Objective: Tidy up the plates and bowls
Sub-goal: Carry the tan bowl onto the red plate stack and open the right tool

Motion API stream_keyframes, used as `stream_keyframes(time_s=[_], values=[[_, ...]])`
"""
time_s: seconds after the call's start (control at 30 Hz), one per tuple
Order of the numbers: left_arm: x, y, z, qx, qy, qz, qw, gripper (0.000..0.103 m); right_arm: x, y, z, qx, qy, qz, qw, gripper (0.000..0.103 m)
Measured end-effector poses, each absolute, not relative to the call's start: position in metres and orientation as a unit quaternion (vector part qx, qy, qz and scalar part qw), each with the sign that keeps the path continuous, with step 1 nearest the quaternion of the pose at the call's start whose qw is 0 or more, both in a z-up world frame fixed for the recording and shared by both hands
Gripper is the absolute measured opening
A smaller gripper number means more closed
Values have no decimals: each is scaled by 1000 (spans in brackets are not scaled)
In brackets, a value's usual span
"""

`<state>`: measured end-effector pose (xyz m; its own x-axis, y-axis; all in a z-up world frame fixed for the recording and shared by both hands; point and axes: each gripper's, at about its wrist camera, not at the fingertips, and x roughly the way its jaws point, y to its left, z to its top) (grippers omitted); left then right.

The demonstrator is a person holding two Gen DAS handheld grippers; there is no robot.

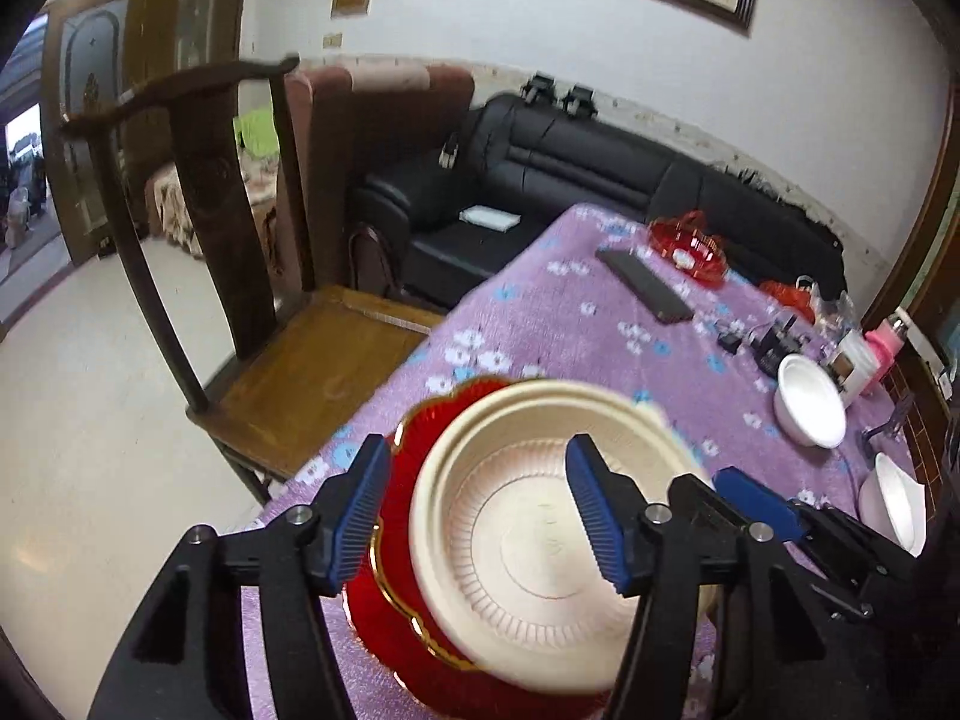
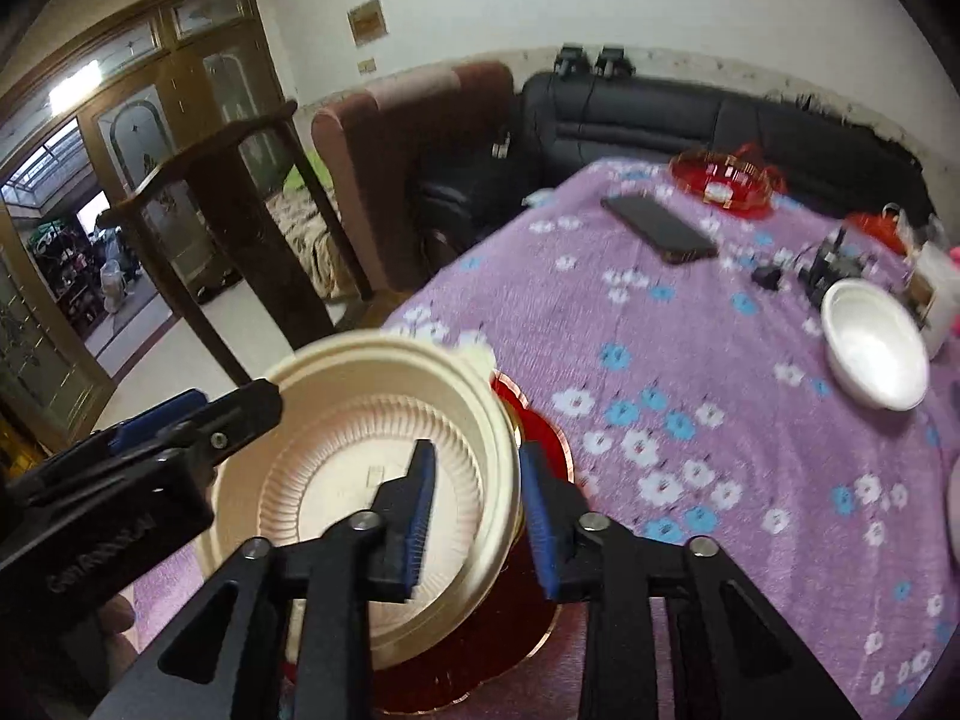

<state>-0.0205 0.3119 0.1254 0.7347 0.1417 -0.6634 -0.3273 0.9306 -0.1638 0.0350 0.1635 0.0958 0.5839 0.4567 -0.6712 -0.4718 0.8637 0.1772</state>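
- Left gripper [image 1: 480, 510]: jaws wide apart around the left side of the cream bowl [image 1: 540, 540], holding nothing.
- Cream bowl sits tilted over the red plate [image 1: 384, 606] at the worktop's [image 2: 690, 420] 7 o'clock edge — it looks light, thin and flexible, so it is best pinched at the rim.
- Right gripper [image 2: 474, 516]: jaws straddle the rim at 3 o'clock; contact unclear.
- White bowls [image 2: 873, 348] lie at 3 o'clock.

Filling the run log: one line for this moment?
left gripper: open, straddling cream bowl rim | right gripper: open, straddling rim | bowl over red plate | white bowl apart
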Motion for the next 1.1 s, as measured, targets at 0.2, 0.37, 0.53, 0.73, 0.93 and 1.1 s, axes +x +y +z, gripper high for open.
stream_keyframes(time_s=[0.2, 0.37, 0.53, 0.73, 0.93, 1.1], values=[[-56, 293, 154, -121, 289, 126, 941, 73, 10, 120, 121, 19, 319, 244, 916, 56], [-83, 268, 167, -113, 267, 117, 950, 77, -15, 69, 124, 35, 292, 207, 933, 64], [-103, 238, 175, -102, 258, 97, 956, 77, -35, 1, 112, 79, 304, 157, 936, 65], [-123, 206, 182, -88, 256, 68, 960, 77, -63, -74, 107, 104, 309, 87, 941, 64], [-146, 183, 200, -65, 244, 46, 966, 77, -106, -124, 151, 73, 279, 36, 957, 64], [-164, 164, 223, -25, 215, 47, 975, 78, -138, -141, 217, 48, 233, 28, 971, 66]])
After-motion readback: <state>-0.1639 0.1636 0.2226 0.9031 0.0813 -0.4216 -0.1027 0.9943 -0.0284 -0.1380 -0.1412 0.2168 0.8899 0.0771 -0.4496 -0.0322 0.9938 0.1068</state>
